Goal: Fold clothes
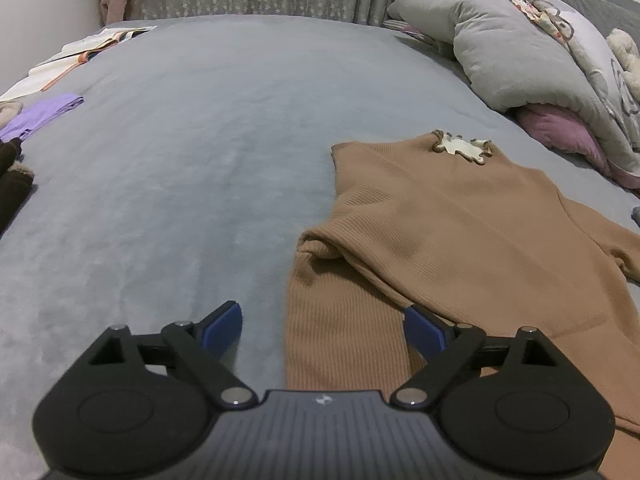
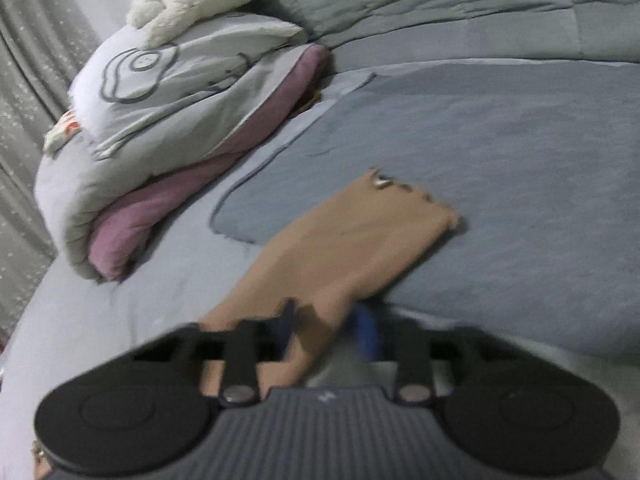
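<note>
- The right gripper [image 2: 326,332] has its jaws clamped on the near end of the tan sleeve [image 2: 352,240]; the view is blurred, yet cloth plainly sits between the blue pads.
- That sleeve's long axis runs from the jaws away to the far right, ending in a frilled cuff [image 2: 404,190].
- The left gripper [image 1: 322,330] hovers with jaws wide apart, holding nothing, over the sweater's [image 1: 460,232] near-left sleeve.
- The sweater lies flat on the bed [image 1: 180,140], mostly right of the left jaws, its neck at the far end.
- It is fine ribbed knit, soft and limp; the bed cover looks plush grey.
- The right hand is likely the one to carry its sleeve across the body.
</note>
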### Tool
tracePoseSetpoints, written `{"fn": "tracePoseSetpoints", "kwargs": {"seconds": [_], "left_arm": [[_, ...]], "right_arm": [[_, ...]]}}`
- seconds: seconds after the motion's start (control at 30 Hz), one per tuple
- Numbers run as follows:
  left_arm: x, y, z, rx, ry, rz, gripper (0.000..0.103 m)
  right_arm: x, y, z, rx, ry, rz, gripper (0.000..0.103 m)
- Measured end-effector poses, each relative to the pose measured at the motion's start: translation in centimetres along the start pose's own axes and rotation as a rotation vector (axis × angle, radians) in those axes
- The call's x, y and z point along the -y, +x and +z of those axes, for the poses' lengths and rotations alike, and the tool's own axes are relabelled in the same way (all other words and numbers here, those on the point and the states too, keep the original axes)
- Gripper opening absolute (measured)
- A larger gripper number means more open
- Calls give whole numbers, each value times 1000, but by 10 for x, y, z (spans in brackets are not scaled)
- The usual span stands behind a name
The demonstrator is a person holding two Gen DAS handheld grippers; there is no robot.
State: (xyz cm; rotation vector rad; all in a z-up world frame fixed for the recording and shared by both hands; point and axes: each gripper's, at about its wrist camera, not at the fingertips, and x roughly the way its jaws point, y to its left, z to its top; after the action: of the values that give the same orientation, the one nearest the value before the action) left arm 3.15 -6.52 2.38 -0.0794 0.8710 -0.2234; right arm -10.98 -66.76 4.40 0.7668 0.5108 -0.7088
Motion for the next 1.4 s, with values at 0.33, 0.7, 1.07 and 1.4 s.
{"fn": "tracePoseSetpoints", "kwargs": {"seconds": [0.33, 0.7, 1.07, 1.4], "left_arm": [[-4, -1, 3, -2, -29, -12, 89], [-7, -8, 6, 17, -62, -19, 89], [-42, -19, 9, 27, -275, -138, 89], [-74, -16, -6, -52, -483, -314, 90]], "right_arm": [[-45, -45, 3, 184, -186, 105, 9], [-135, -140, -39, 474, -580, 430, 9], [-218, -191, -161, 387, -997, 784, 9], [-242, -195, -324, 199, -1470, 877, 9]]}}
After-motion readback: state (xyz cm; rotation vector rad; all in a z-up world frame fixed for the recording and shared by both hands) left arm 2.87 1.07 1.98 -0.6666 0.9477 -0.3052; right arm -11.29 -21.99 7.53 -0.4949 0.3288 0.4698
